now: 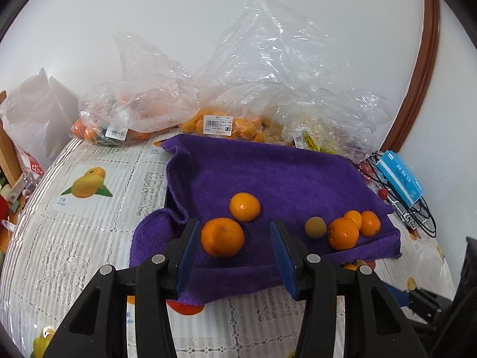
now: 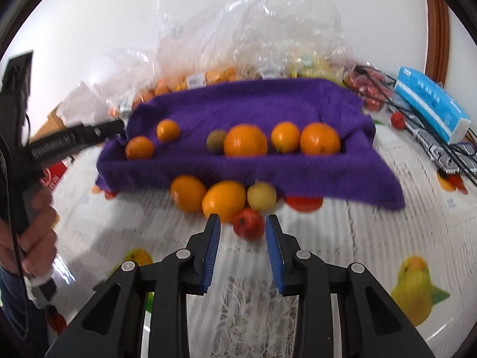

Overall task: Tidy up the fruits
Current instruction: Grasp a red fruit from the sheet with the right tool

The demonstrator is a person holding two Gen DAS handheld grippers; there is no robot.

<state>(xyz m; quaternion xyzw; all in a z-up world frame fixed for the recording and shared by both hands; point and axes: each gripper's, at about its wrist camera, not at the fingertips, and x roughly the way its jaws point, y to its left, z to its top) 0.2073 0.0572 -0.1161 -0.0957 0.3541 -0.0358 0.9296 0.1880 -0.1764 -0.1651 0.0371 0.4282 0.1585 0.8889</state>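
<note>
A purple towel [image 1: 268, 176] lines a tray and holds several oranges and a small brown fruit [image 1: 315, 227]. My left gripper [image 1: 235, 238] is open over the towel's near edge, with a large orange [image 1: 222, 237] just inside its left finger; a second orange [image 1: 244, 206] lies behind it. In the right wrist view, my right gripper [image 2: 243, 226] is open on the tablecloth, with a small red fruit [image 2: 248, 224] between its fingertips. Two oranges [image 2: 187, 192] [image 2: 224, 200] and a yellow fruit [image 2: 261, 196] lie against the purple towel [image 2: 298, 173].
Clear plastic bags [image 1: 259, 83] of oranges and other fruit stand behind the tray by the wall. A blue tissue pack [image 1: 399, 177] and a black wire rack [image 1: 417, 208] lie at the right. The table carries a fruit-print cloth [image 1: 83, 208].
</note>
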